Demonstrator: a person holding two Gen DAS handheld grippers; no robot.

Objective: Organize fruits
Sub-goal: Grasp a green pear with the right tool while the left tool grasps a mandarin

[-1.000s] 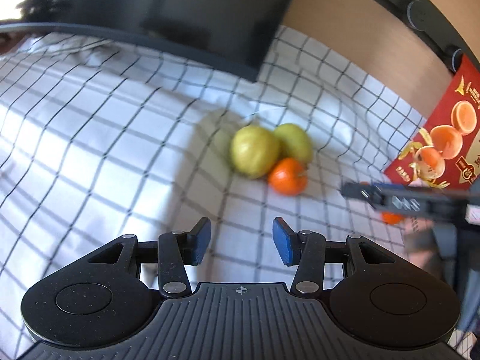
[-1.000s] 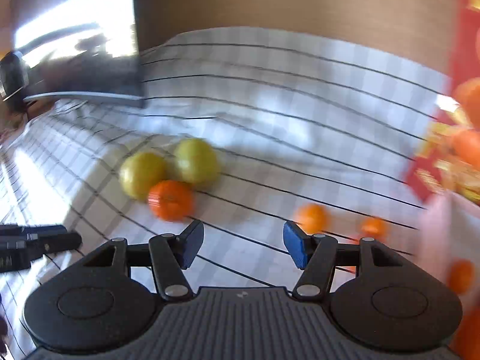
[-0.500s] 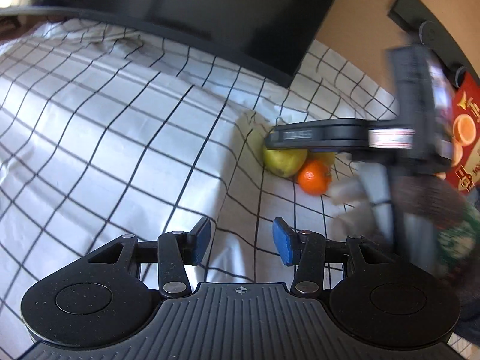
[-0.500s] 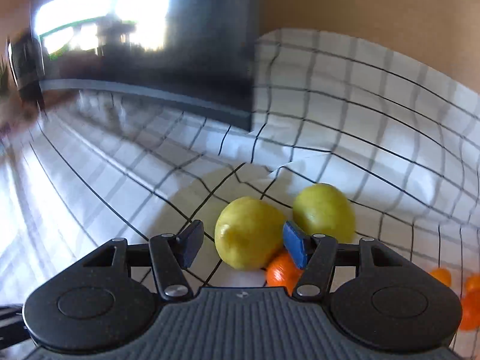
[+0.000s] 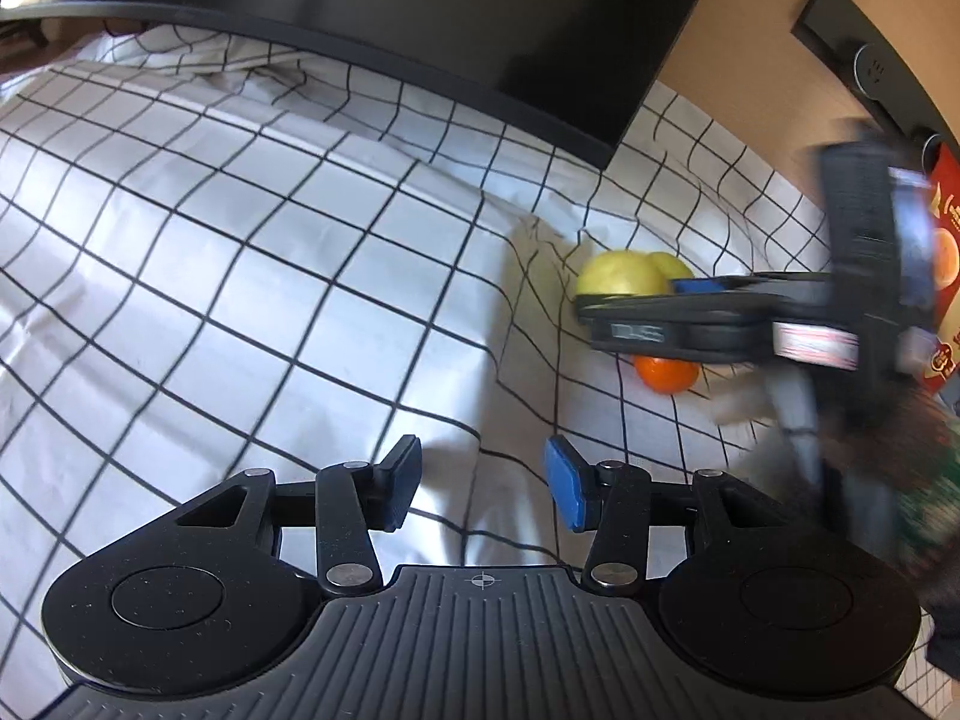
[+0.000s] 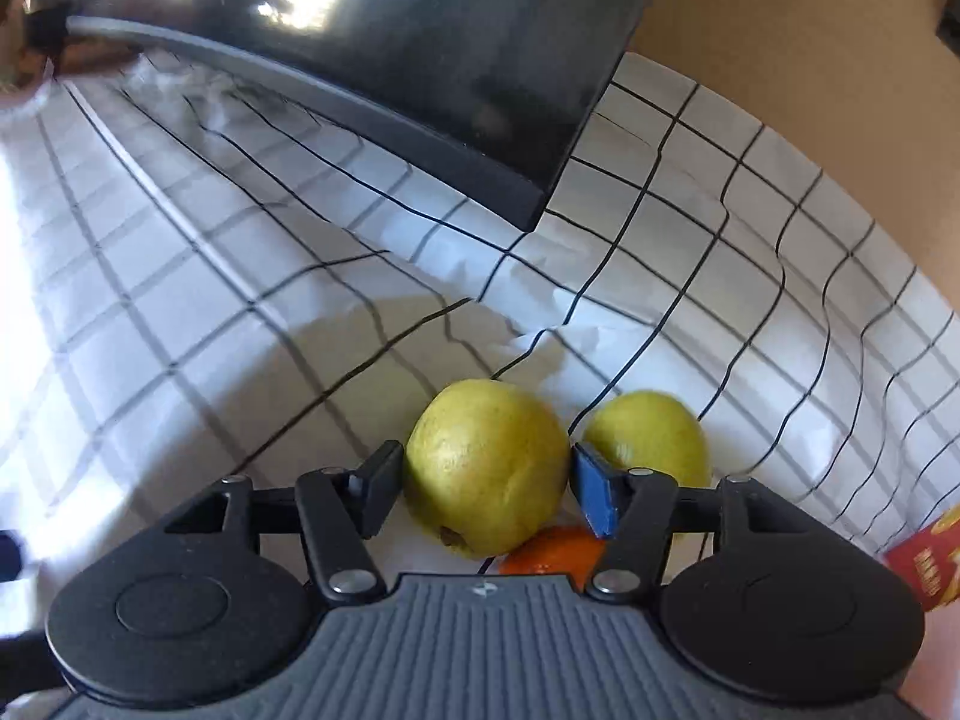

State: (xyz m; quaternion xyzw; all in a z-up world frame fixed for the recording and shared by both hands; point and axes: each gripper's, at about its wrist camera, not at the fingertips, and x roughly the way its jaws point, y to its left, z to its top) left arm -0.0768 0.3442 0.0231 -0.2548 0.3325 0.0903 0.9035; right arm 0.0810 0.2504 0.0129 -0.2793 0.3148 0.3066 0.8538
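Two yellow-green pears and an orange lie together on the checked cloth. In the right wrist view my right gripper (image 6: 483, 489) is open with its jaws on either side of the nearer pear (image 6: 487, 474); the pads look close to its skin, and contact is unclear. The second pear (image 6: 651, 435) is just right of it, and the orange (image 6: 555, 549) is partly hidden under the gripper body. In the left wrist view my left gripper (image 5: 483, 489) is open and empty over bare cloth, and the right gripper (image 5: 624, 294) covers the pears (image 5: 618, 273) and the orange (image 5: 666, 372).
A black monitor (image 6: 390, 42) stands at the back on the white checked tablecloth (image 5: 240, 276). A red box printed with oranges (image 5: 945, 276) is at the right edge. A wooden wall (image 6: 810, 78) runs behind.
My right gripper has swung left and come down over the fruit group until its open jaws straddle the nearer pear. My left gripper has drifted left, away from the fruit.
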